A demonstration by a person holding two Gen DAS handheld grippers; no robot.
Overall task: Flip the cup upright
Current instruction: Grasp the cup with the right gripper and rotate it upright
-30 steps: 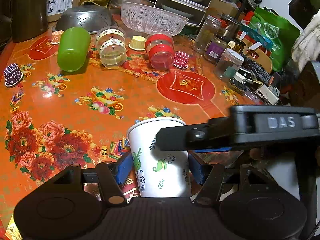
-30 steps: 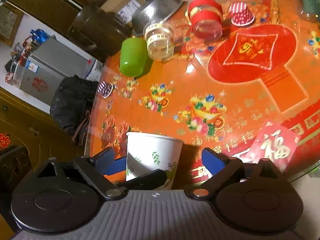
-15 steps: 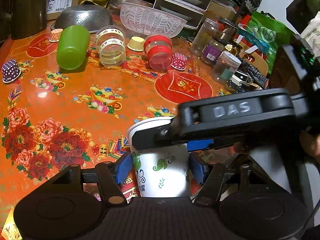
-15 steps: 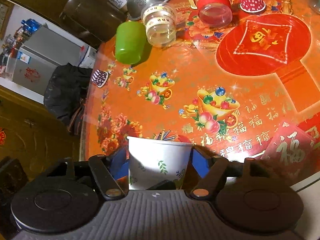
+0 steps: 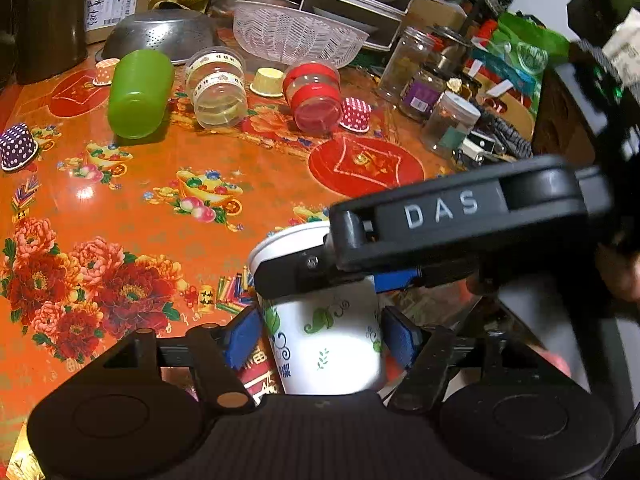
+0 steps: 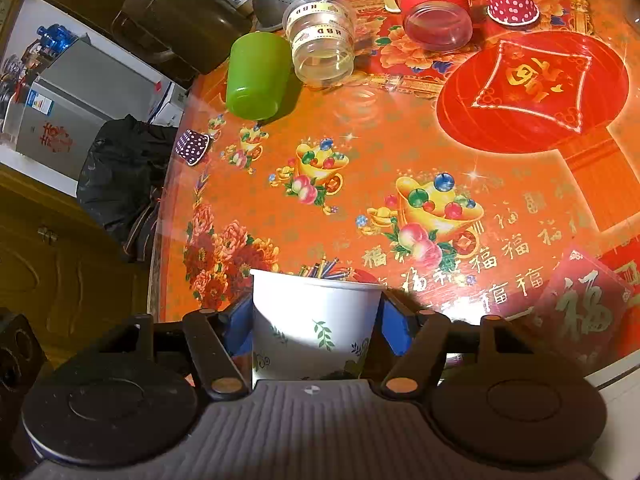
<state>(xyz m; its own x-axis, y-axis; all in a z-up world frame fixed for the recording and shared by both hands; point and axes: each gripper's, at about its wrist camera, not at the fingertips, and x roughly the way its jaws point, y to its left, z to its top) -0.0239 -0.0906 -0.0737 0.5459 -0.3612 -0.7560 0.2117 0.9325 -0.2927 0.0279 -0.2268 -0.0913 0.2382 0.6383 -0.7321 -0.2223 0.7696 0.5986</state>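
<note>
A white paper cup (image 5: 324, 340) with green leaf prints is held above the near edge of the orange table (image 5: 160, 208), its wide rim pointing away from the cameras. My left gripper (image 5: 320, 340) is shut on its lower body, blue pads on both sides. My right gripper (image 6: 316, 324) is shut on the same cup (image 6: 312, 328); its black body marked DAS crosses over the cup's rim in the left wrist view. The cup's base is hidden behind the gripper bodies.
A green cup (image 5: 138, 92) lies on its side at the far left, next to a clear tub (image 5: 218, 88) and a red-banded jar (image 5: 314, 98). Small polka-dot cups (image 5: 16, 146) (image 5: 356, 114), a metal colander (image 5: 160, 32), a white basket (image 5: 296, 36) and glass jars (image 5: 448, 120) crowd the far side.
My right gripper has moved in over the cup and closed on it; a second ago its pads stood wide of the cup. The left gripper has kept its hold.
</note>
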